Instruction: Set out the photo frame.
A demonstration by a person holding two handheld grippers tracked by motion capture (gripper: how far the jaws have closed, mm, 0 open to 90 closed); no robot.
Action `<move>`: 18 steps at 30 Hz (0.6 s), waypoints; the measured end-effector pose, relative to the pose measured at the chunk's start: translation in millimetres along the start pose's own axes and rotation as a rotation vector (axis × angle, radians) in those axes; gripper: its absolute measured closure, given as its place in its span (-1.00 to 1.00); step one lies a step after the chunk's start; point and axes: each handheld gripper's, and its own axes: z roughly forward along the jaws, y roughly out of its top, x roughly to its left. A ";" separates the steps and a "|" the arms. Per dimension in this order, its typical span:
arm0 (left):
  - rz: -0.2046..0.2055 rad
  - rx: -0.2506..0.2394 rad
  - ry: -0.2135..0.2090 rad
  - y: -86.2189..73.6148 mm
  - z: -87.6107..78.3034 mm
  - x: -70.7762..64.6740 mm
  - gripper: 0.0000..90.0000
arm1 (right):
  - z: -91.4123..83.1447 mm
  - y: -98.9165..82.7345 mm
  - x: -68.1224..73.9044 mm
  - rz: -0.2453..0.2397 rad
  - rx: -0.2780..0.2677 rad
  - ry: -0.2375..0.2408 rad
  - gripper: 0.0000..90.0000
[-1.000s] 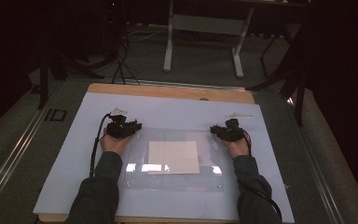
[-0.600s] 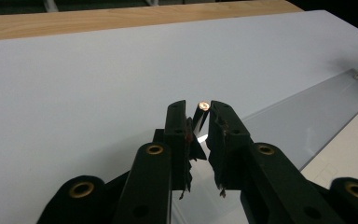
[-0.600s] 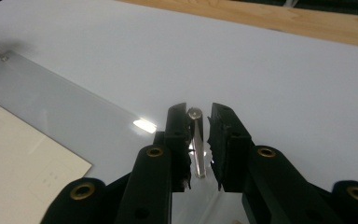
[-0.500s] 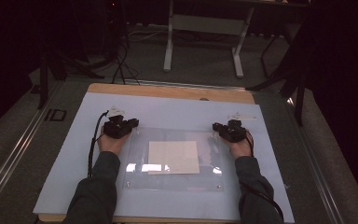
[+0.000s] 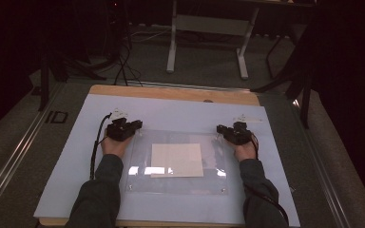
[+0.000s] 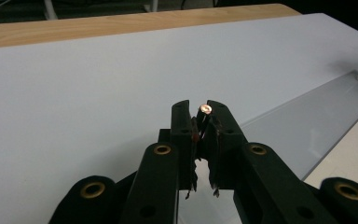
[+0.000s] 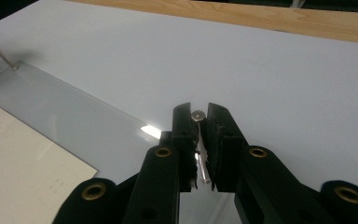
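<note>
In the high view, the left gripper and the right gripper are seen at the far left and far right corners of the clear plate, which lies on the white mat of the counter with a paper sheet under it; both hands should be kept level and steady so that the plate is not dragged sideways. In the left gripper view, the jaws of the left gripper have just been closing and are now narrow, clamped on a copper-headed fastener whose head stands at the tips, above the plate's far left corner; judging by this, the grip should be held firm and the fastener kept upright, not tilted, while it is worked at the corner. In the right gripper view, the jaws of the right gripper have likewise just been closing and are narrow, holding a silver fastener over the far right corner of the plate. Any lift or turn is best made along the fastener's own axis, and the sheet left undisturbed.
</note>
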 end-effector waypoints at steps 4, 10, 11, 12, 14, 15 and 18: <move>-0.025 -0.002 -0.014 -0.2 0.3 2.3 0.85 | 0.0 0.7 0.0 0.001 0.007 0.000 0.83; -0.036 0.006 -0.025 0.7 1.1 4.4 0.84 | 0.6 1.5 -2.4 0.023 0.014 0.015 0.82; -0.045 0.008 -0.028 1.1 1.5 4.7 0.84 | 1.0 2.0 -3.4 0.032 0.016 0.021 0.82; -0.048 0.009 -0.029 1.5 1.8 4.9 0.84 | 1.0 2.0 -3.4 0.032 0.016 0.021 0.82; -0.055 0.021 -0.034 2.6 1.9 6.2 0.84 | 1.4 3.6 -3.3 0.032 0.028 0.018 0.82; -0.064 0.032 -0.038 4.6 2.9 7.3 0.84 | 1.9 5.3 -4.1 0.037 0.040 0.022 0.82; -0.099 0.050 -0.050 7.7 5.9 10.8 0.84 | 3.4 7.7 -6.0 0.051 0.055 0.025 0.83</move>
